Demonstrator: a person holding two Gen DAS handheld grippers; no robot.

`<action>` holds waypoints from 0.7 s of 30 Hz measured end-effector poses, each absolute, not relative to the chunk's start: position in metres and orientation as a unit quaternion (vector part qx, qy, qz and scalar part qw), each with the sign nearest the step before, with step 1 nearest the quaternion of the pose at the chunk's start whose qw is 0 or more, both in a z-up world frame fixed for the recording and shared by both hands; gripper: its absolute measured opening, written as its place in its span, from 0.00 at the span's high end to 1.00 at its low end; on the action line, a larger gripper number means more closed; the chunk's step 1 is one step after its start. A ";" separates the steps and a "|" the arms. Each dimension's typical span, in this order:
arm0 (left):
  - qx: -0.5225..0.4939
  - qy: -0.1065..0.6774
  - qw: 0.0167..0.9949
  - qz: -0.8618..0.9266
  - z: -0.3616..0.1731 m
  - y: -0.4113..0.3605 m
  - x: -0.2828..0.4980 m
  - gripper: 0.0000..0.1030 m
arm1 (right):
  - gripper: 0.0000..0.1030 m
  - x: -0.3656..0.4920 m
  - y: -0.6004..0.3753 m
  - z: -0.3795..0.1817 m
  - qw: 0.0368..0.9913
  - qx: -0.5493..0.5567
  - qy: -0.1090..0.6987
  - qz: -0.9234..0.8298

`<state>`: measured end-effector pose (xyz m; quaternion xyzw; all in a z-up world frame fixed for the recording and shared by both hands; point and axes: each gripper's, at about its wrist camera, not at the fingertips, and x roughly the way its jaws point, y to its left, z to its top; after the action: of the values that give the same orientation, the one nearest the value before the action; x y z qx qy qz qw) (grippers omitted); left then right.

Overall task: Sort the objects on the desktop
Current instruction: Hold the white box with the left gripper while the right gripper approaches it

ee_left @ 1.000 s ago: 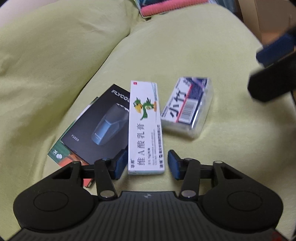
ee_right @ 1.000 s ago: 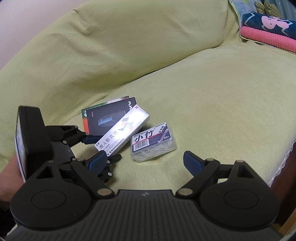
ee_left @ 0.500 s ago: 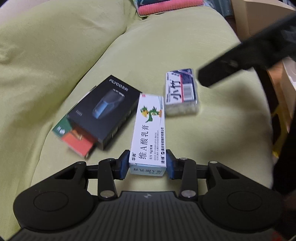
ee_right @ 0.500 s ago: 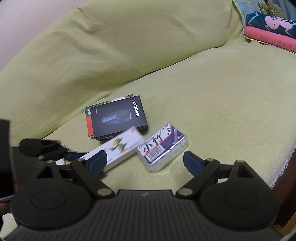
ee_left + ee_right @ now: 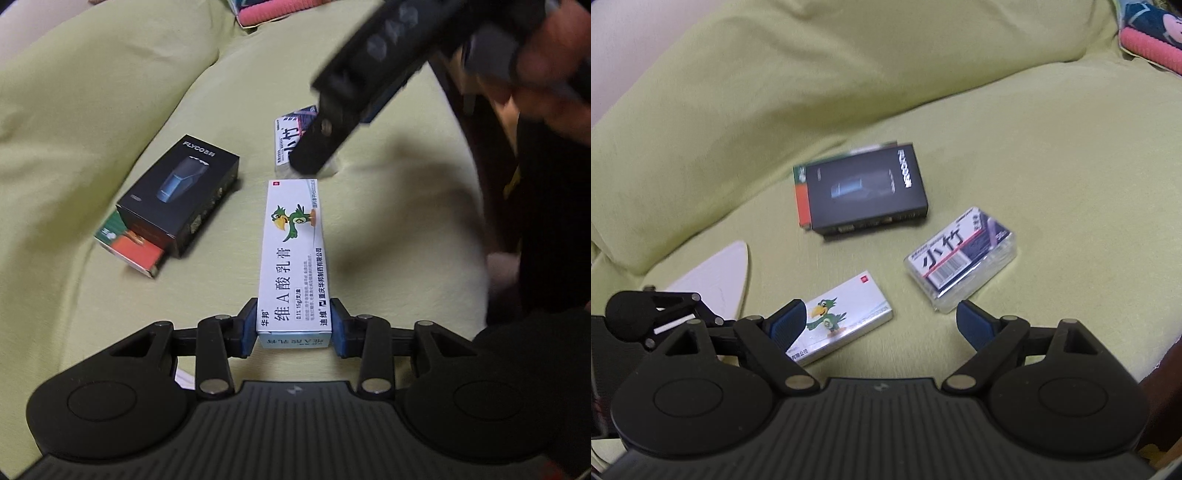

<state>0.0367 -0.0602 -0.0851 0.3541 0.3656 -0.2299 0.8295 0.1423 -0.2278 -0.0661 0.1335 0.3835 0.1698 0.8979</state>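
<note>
Since the earlier frames, left hand-held gripper (image 5: 294, 328) has gone from straddling the ointment carton (image 5: 293, 258) with fingers spread to pinching its near end; the carton, which overlapped the shaver box, now lies apart from it. Both blue pads (image 5: 246, 329) press the carton's long sides. Carton is white with a green parrot print, and extends straight away from the left camera. In the left view it shows no sag, but contact with the sofa seat (image 5: 388, 229) under it cannot be judged there; in the right view it appears to lie on the fabric.

Right hand-held gripper (image 5: 881, 323) has shifted nearer to the objects. Its fingers are spread wide, nothing between them. Its right fingertip sits just beside the near corner of the clear plastic box (image 5: 960, 260) labelled with a barcode; contact cannot be confirmed. In the left view this gripper's black finger crosses in front of the box, with part of a hand (image 5: 546, 62) at the upper right, blurred.

Black FLYCO shaver box (image 5: 179, 205) lies left of the carton, stacked on a green-and-orange box (image 5: 127, 254) that protrudes from beneath its near end. Clear box lies beyond the carton's far end, near but not touching.

All items sit on a yellow-green sofa seat. A pale flat object (image 5: 720, 277) sits near the left gripper in the right view; identity unclear. A pink and dark-blue fabric item (image 5: 1148, 44) lies at the far corner.
</note>
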 end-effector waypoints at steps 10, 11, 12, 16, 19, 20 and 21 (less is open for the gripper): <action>0.356 0.361 0.830 -0.232 -0.084 -0.061 0.033 0.57 | 0.19 0.157 -0.209 -0.076 0.882 0.083 0.433 0.166; 0.354 0.362 0.831 -0.233 -0.084 -0.061 0.034 0.57 | 0.19 0.158 -0.207 -0.077 0.880 0.079 0.437 0.168; 0.352 0.363 0.831 -0.234 -0.084 -0.061 0.034 0.56 | 0.19 0.159 -0.206 -0.078 0.879 0.075 0.440 0.170; 0.342 0.368 0.832 -0.235 -0.083 -0.060 0.036 0.54 | 0.19 0.162 -0.202 -0.080 0.874 0.070 0.449 0.174; 0.316 0.370 0.839 -0.243 -0.077 -0.054 0.036 0.44 | 0.18 0.163 -0.203 -0.081 0.872 0.072 0.453 0.172; 0.305 0.371 0.842 -0.247 -0.075 -0.051 0.036 0.38 | 0.17 0.162 -0.203 -0.081 0.872 0.068 0.453 0.171; 0.293 0.371 0.845 -0.251 -0.072 -0.048 0.037 0.35 | 0.16 0.161 -0.203 -0.081 0.872 0.065 0.454 0.170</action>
<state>0.0366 -0.0477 -0.0722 0.2927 0.3712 -0.2515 0.8446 0.1612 -0.2027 -0.0806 0.0648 0.4537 0.1703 0.8723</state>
